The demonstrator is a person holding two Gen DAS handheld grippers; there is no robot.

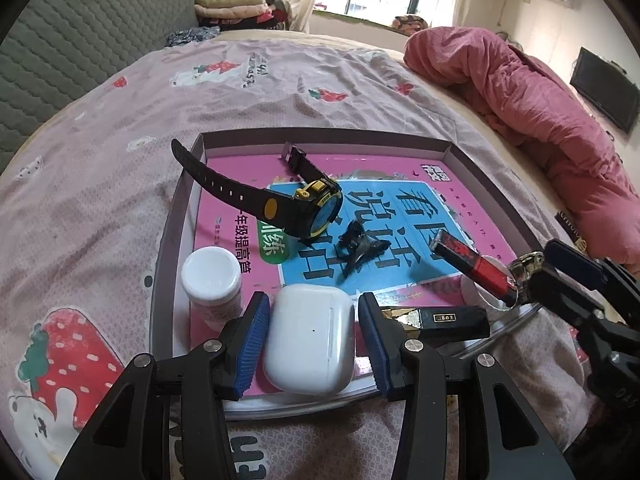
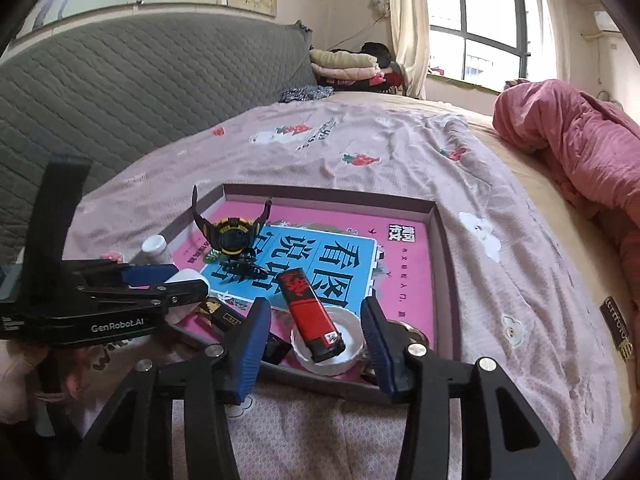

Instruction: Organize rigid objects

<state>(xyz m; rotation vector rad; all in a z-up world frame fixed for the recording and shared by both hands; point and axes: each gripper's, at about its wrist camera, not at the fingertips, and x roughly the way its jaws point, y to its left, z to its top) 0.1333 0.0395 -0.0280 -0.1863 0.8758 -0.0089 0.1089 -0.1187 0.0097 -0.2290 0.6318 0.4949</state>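
A shallow box tray [image 1: 176, 216] [image 2: 442, 248] lies on the bed, lined with a pink and blue book. In it are a black and yellow watch [image 1: 316, 208] [image 2: 230, 236], a black hair clip [image 1: 358, 246] [image 2: 240, 270], a white bottle [image 1: 212, 276] [image 2: 154, 248], a white earbud case [image 1: 310, 338], a black and gold tube [image 1: 448, 318] [image 2: 224, 312] and a red lighter [image 1: 476, 264] [image 2: 310, 316] resting on a white lid [image 2: 348, 344]. My left gripper [image 1: 310, 340] is open, its pads either side of the earbud case with gaps. My right gripper [image 2: 316, 344] is open around the lighter and lid.
The tray sits on a pink strawberry-print sheet [image 1: 100, 184]. A rolled pink quilt [image 1: 532, 96] lies at the right, a grey padded headboard [image 2: 120, 80] at the left, folded clothes [image 1: 236, 4] at the back by the window.
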